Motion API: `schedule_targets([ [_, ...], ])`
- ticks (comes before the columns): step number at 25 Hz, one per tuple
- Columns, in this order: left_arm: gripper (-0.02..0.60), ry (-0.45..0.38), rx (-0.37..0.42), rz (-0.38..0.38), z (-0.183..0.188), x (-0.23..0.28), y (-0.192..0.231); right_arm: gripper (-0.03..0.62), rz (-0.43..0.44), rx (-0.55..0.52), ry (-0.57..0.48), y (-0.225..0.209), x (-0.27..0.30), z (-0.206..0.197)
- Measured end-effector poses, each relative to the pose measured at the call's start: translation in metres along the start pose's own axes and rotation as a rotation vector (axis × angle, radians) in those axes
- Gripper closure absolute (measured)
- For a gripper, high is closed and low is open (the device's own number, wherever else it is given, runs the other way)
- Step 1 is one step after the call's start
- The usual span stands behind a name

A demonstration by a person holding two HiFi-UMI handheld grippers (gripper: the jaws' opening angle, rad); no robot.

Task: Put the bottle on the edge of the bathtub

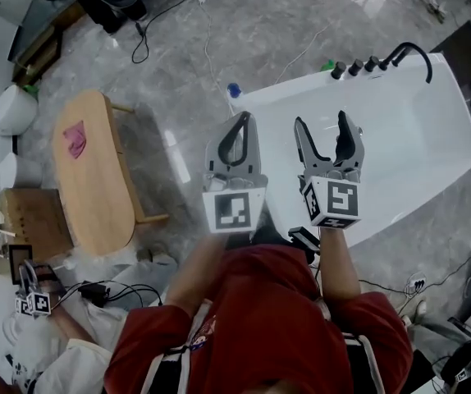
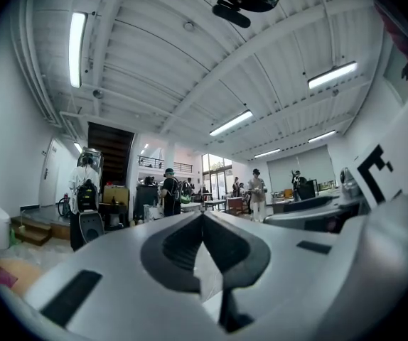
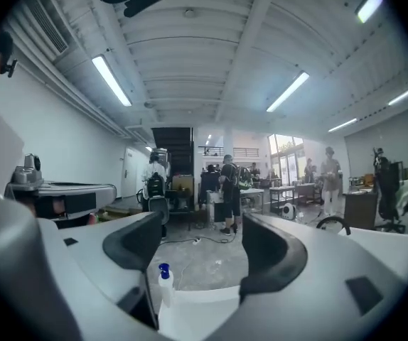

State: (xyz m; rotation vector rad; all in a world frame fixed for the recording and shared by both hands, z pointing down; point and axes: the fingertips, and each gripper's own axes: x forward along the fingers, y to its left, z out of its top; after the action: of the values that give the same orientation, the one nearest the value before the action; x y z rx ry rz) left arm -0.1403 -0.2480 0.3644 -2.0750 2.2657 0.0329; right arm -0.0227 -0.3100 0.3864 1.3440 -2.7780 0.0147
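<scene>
A small white bottle with a blue cap (image 1: pixel 234 91) stands upright at the near-left corner of the white bathtub (image 1: pixel 301 86), on its rim. In the right gripper view the bottle (image 3: pixel 163 284) shows between the jaws, beyond them, on the tub's rim (image 3: pixel 207 300). My left gripper (image 1: pixel 244 119) is held up over the floor beside the tub, jaws shut with nothing in them; its tips (image 2: pixel 202 217) meet. My right gripper (image 1: pixel 323 122) hovers over the tub's near wall, open and empty (image 3: pixel 200 244).
Black taps and a curved spout (image 1: pixel 408 54) sit at the tub's far end. A wooden oval table (image 1: pixel 92 171) stands to the left, with a wooden box (image 1: pixel 30 220) and a white appliance (image 1: pixel 14 109) beyond it. Cables (image 1: pixel 166 15) run over the grey floor. People stand far off.
</scene>
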Motion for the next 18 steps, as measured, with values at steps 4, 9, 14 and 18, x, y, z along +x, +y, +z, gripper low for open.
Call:
schedule_targets([
  [4, 0.566, -0.018, 0.012, -0.041, 0.015, -0.004, -0.023, 0.241, -0.053, -0.020, -0.032, -0.016, -0.025, 0.024],
  [9, 0.566, -0.064, 0.053, -0.107, 0.034, -0.003, -0.055, 0.243, -0.128, -0.036, -0.062, -0.037, -0.052, 0.050],
  [14, 0.566, -0.077, 0.005, -0.151, 0.048, -0.007, -0.078, 0.243, -0.194, -0.067, -0.102, -0.048, -0.077, 0.070],
  [18, 0.566, -0.086, -0.016, -0.201, 0.058, -0.007, -0.103, 0.243, -0.256, -0.075, -0.112, -0.069, -0.103, 0.078],
])
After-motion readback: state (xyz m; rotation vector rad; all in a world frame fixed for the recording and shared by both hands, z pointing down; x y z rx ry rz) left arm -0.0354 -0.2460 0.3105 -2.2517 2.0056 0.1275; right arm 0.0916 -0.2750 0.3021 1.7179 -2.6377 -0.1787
